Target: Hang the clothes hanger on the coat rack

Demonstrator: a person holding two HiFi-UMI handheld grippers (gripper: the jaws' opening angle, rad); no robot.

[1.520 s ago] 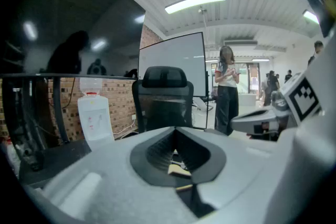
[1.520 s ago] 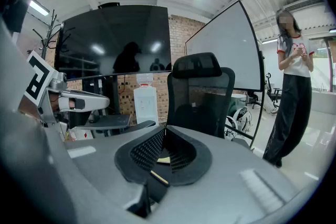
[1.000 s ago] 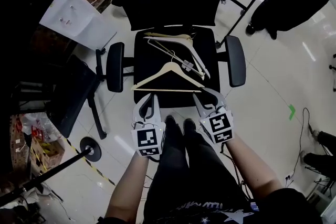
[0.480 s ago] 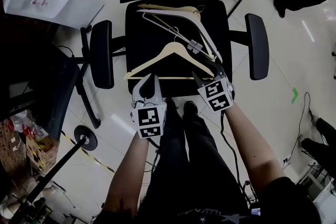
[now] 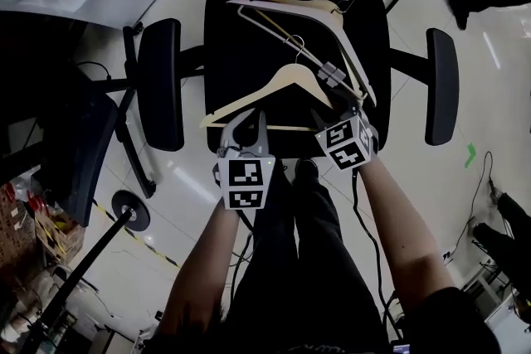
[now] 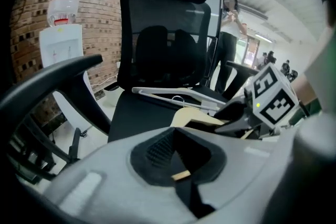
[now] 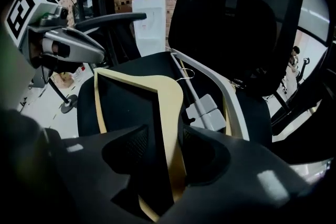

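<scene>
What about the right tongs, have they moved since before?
Yes: the right tongs went forward over the chair seat, just opening, the wooden hanger between them.

Head view steeply down; 2 gripper views (close) share chair (image 5: 232,62).

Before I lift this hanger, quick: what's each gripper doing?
Left gripper: open, wooden hanger's bottom bar between jaws.
Right gripper: just been opening, open around hanger's arm.
</scene>
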